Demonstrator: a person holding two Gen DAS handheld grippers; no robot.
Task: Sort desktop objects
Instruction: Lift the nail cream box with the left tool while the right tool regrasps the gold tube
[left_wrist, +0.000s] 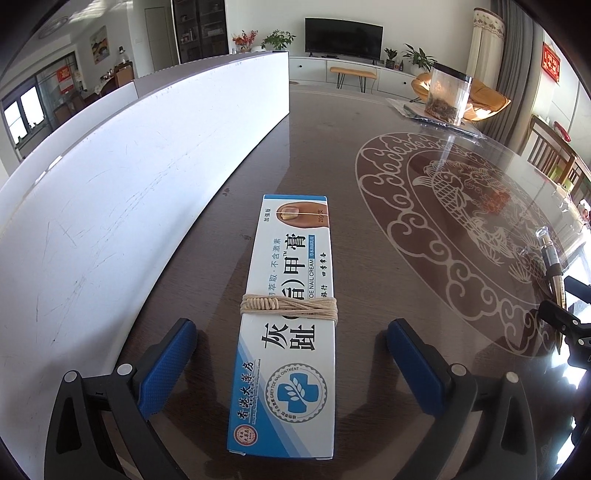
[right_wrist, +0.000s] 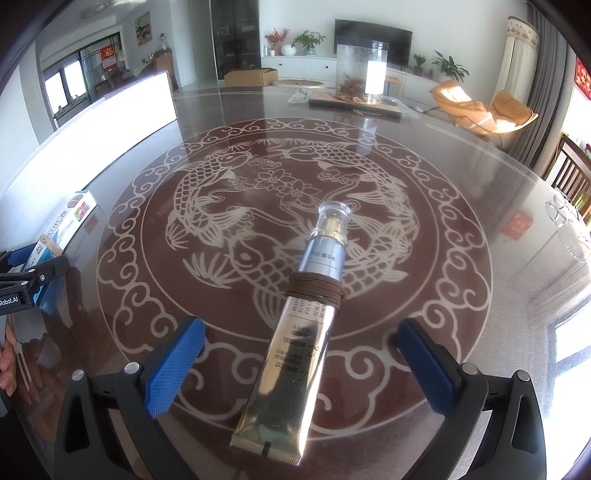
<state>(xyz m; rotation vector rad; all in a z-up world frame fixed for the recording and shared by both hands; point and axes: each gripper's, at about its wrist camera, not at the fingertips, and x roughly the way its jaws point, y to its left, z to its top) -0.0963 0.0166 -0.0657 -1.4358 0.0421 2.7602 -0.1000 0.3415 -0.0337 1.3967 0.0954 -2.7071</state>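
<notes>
A white and blue nail cream box (left_wrist: 288, 317), bound with beige string, lies flat on the dark glass table (left_wrist: 406, 221). My left gripper (left_wrist: 291, 343) is open with its blue fingers on either side of the box, not touching it. A gold eye cream tube (right_wrist: 295, 339) with a clear cap and brown cord wound round it lies on the fish pattern. My right gripper (right_wrist: 299, 347) is open and straddles the tube's lower half. The box (right_wrist: 70, 221) and left gripper show at the left edge of the right wrist view; the tube (left_wrist: 552, 266) shows at the right of the left wrist view.
A long white board (left_wrist: 129, 177) stands upright along the table's left side. A clear jar (right_wrist: 360, 70) with dried contents stands on a flat board at the far side. Wooden chairs (left_wrist: 554, 151) stand beyond the right rim.
</notes>
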